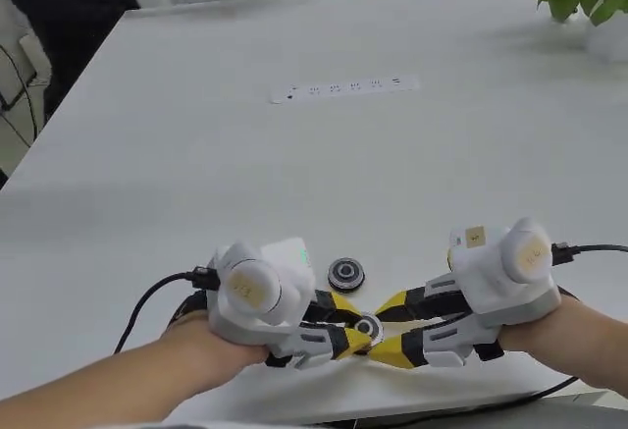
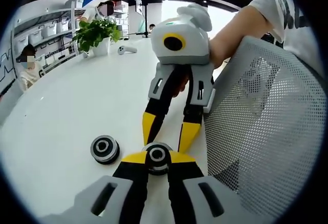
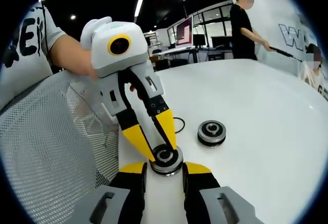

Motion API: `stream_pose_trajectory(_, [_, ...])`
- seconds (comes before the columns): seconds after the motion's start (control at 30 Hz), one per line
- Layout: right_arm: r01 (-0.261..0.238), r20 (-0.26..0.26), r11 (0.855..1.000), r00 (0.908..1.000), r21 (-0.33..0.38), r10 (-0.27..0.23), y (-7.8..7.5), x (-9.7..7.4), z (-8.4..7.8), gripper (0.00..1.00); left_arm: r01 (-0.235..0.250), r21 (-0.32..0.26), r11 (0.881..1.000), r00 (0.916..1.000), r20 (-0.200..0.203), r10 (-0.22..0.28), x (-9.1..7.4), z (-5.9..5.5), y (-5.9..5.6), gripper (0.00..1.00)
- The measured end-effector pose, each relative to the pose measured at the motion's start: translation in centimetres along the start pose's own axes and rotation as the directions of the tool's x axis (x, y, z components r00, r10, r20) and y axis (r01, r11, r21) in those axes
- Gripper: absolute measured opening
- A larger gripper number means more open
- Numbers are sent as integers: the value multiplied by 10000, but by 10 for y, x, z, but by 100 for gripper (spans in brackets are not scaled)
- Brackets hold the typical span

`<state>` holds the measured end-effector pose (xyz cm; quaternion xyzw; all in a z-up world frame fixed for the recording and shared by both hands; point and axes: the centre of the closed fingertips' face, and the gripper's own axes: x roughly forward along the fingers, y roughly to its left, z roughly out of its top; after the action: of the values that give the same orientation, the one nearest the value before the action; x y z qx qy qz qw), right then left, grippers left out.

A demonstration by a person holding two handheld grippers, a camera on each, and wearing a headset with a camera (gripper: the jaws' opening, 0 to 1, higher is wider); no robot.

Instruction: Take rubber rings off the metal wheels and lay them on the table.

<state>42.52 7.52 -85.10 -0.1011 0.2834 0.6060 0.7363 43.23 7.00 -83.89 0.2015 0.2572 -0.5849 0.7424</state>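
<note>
Left gripper (image 1: 359, 329) comes in from the person's left with its jaws drawn narrow and pinched on a metal wheel (image 1: 368, 329) right at the near edge of the white table (image 1: 196, 154). A spare wheel (image 1: 345, 274) sits by itself just beyond that, a bit further onto the table, nothing touching it. The right gripper (image 1: 379, 329) comes in from the other side, jaws also narrow and clamped on the same wheel, so both tools are nose to nose on it. Can't really tell if the wheel is resting on the table or held a hair above it. Handling-wise it looks like a small, dense, rigid thing, probably heavy for its size and slick on the bare metal, while the rubber ring (image 3: 166, 168) round its rim should be soft, stretchy and grippy. Best bet is probably one gripper pinning the metal body and the other nipping the ring at its outer edge to roll it off, since it'll likely snap back if only half lifted. The wheel is lying flat with its bore facing up, so the axle line points straight up from the table. It's a squat disc with no real long axis; the spare lies the same way.
</note>
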Motion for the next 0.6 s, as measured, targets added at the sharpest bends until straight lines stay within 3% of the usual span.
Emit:
stream_pose_trajectory(0.27, [37,-4,9999,10000,-126,-37,0,4,0,30,-249,-61,9997,9993,287,251,2,1,0,8])
stream_pose_trajectory(0.6, [263,-238,9981,9993,-552,-276,-2,3,-5,24,-393,-21,9992,9986,366,393,6,0,2,8])
